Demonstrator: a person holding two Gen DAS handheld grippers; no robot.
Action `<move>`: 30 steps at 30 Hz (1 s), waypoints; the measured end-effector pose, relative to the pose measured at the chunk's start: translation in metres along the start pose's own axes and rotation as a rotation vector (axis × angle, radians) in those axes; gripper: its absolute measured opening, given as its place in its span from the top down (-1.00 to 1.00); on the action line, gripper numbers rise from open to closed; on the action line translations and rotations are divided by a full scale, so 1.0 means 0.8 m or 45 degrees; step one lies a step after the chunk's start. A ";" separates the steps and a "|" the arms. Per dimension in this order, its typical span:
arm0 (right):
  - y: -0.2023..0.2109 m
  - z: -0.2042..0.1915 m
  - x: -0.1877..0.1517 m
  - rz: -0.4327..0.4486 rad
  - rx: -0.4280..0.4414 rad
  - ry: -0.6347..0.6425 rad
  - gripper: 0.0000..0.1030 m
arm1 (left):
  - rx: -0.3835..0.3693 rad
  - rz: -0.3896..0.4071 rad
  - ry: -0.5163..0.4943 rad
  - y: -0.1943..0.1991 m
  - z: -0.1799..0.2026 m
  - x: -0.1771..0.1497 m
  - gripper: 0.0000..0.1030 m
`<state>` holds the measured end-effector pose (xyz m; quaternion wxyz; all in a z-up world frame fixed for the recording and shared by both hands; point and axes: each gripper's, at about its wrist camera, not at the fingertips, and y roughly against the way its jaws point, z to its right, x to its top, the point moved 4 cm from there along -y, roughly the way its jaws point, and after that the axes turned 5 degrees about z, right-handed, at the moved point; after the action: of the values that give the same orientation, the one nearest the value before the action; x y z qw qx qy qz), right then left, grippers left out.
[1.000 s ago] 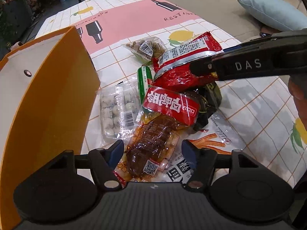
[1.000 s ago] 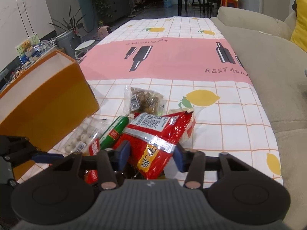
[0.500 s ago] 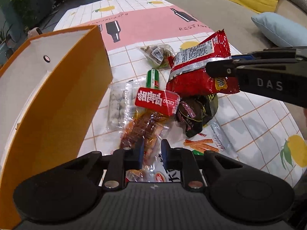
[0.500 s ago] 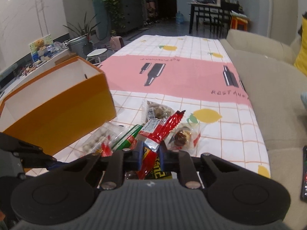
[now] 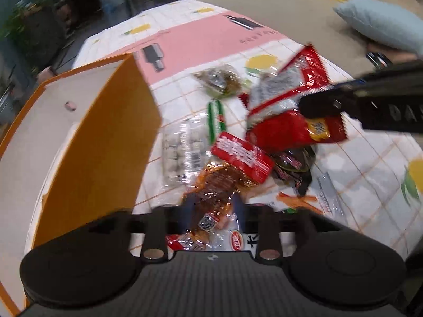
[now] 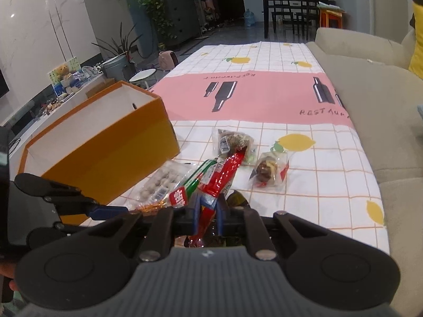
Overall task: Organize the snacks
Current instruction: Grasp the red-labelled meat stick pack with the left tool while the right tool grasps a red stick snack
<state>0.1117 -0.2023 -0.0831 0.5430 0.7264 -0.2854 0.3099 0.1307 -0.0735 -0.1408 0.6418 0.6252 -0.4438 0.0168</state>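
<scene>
An open orange box (image 5: pixel 105 145) (image 6: pixel 105 153) stands on the left of the table. A pile of snack packets lies beside it. My right gripper (image 6: pixel 207 211) (image 5: pixel 330 103) is shut on a red snack bag (image 6: pixel 222 174) (image 5: pixel 290 111), holds it above the pile, and its jaws are still closing. My left gripper (image 5: pixel 212 207) sits low over the pile's near end. Its jaws are opening around a brown snack packet with a red label (image 5: pixel 219 185), which lies between the pads. One of the left fingers (image 6: pixel 105 209) shows in the right wrist view.
The pile holds a clear pack of white balls (image 5: pixel 182 145), a green sausage stick (image 5: pixel 216 119) and a dark packet (image 5: pixel 293 163). A nut packet (image 6: pixel 232 140) and a round pastry pack (image 6: pixel 267 169) lie apart. A beige sofa (image 6: pixel 383 105) borders the table's right edge.
The right gripper closed on the red bag and raised it off the pile. The left jaws pinched the brown packet's end, then spread wider around it.
</scene>
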 end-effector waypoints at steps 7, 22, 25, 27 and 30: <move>-0.006 0.015 -0.003 -0.031 -0.001 -0.071 0.83 | -0.043 -0.067 -0.052 -0.024 -0.011 -0.006 -0.63; -0.019 0.020 -0.005 -0.052 -0.001 -0.085 0.82 | -0.241 -0.094 0.115 -0.055 -0.029 0.003 -0.64; -0.021 0.020 -0.006 -0.056 -0.001 -0.088 0.82 | -0.191 -0.069 0.107 -0.050 -0.023 0.005 -0.30; -0.021 0.020 -0.005 -0.054 0.001 -0.087 0.82 | -0.159 -0.070 0.117 -0.047 -0.019 0.006 -0.23; -0.020 0.019 -0.004 -0.050 0.007 -0.083 0.83 | -0.126 -0.060 0.164 -0.042 -0.018 0.006 0.00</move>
<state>0.1233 -0.2125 -0.0986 0.5373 0.7431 -0.2877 0.2761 0.1613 -0.0714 -0.1617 0.6992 0.6008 -0.3869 0.0199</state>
